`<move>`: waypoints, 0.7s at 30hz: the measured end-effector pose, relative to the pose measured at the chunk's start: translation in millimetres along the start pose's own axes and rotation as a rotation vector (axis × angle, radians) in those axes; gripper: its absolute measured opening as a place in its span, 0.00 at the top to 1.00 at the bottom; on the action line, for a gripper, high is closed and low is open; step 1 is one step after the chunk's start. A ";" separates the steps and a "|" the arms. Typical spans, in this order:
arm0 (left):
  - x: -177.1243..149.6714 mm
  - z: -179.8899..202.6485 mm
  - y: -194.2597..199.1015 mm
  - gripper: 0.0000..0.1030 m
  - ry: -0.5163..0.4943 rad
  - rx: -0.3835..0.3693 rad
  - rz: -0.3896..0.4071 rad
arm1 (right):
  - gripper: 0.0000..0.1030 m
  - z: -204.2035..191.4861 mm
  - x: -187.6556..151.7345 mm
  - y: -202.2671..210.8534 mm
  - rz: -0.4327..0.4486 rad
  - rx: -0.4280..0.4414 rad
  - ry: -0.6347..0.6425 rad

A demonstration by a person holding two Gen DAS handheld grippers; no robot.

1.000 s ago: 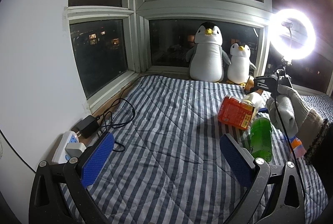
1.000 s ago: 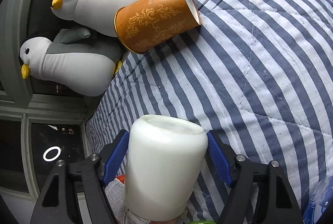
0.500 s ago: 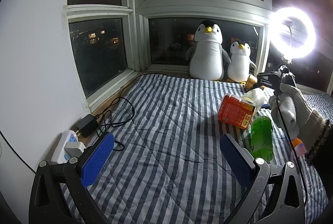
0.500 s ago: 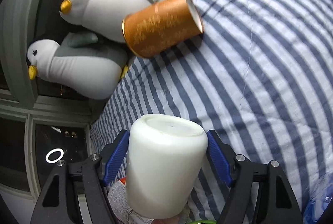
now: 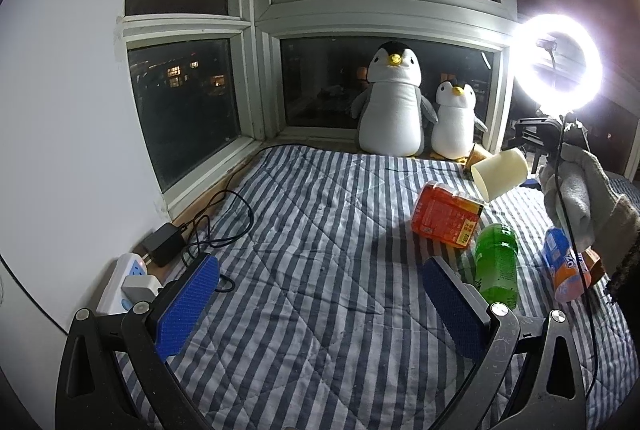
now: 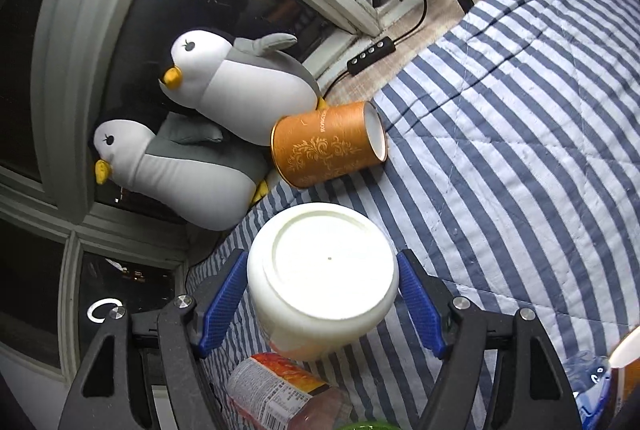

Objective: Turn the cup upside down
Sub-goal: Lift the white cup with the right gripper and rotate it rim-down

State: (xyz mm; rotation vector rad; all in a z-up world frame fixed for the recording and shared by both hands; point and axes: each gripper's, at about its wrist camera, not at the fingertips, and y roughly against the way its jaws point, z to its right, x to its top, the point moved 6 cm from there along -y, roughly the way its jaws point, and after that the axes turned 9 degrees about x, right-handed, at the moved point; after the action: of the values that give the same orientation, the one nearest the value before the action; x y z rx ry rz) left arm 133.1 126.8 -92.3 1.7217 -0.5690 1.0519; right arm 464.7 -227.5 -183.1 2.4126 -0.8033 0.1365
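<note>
Fingers with blue pads on the right gripper (image 6: 322,300) squeeze a cream-white plastic cup (image 6: 323,272) from both sides. The cup's flat round bottom faces the right wrist camera. From the left wrist view, the same cup (image 5: 499,173) hangs in the air, tipped on its side, with its open mouth pointing down and to the left. A hand in a grey woolly glove (image 5: 576,190) holds that gripper.

Just past the cup lies an orange paper cup with gold swirls (image 6: 328,149), on its side on the blue and white striped blanket (image 6: 520,150). Two soft toy penguins (image 6: 224,86) sit behind it by the window.

Under the held cup lies an orange plastic jar with a label (image 5: 446,216). Near it lie a green plastic bottle (image 5: 496,266) and a blue and orange bottle (image 5: 564,264).

The left gripper (image 5: 316,310) has its fingers spread wide, with nothing between them, low over the blanket. Beside its left finger sits a white power strip (image 5: 128,280) with a black plug (image 5: 162,242).
</note>
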 end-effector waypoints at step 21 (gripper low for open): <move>4.4 15.8 46.5 0.00 -0.019 -0.072 0.070 | 0.31 -17.5 -107.8 147.0 -0.108 0.123 0.164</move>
State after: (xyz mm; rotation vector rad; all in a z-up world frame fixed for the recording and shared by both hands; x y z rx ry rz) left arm 105.7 94.6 -67.0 1.6608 -0.6751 1.0524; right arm 293.8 -257.0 -124.2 2.5143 -0.6042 0.3456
